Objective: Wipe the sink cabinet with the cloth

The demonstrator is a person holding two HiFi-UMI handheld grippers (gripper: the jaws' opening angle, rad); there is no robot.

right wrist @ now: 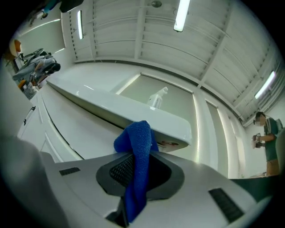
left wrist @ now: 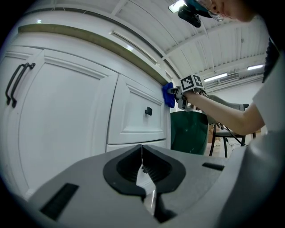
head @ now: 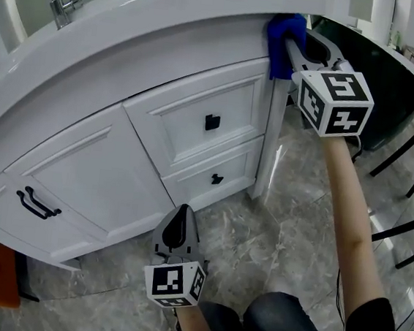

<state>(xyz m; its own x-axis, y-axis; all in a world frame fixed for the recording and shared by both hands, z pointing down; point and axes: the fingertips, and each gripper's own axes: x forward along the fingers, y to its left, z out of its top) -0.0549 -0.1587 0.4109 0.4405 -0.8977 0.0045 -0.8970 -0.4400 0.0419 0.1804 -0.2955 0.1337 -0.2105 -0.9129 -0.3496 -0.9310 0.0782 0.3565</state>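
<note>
right tongs are pinching the blue cloth against the sink cabinet's top right corner, just under the worktop rim, so the rest of the front lies left and below it, left tongs pressed together, empty, down low

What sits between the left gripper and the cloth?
In the head view, only marble floor and two white drawers with black knobs lie between the left gripper and the blue cloth.
</note>
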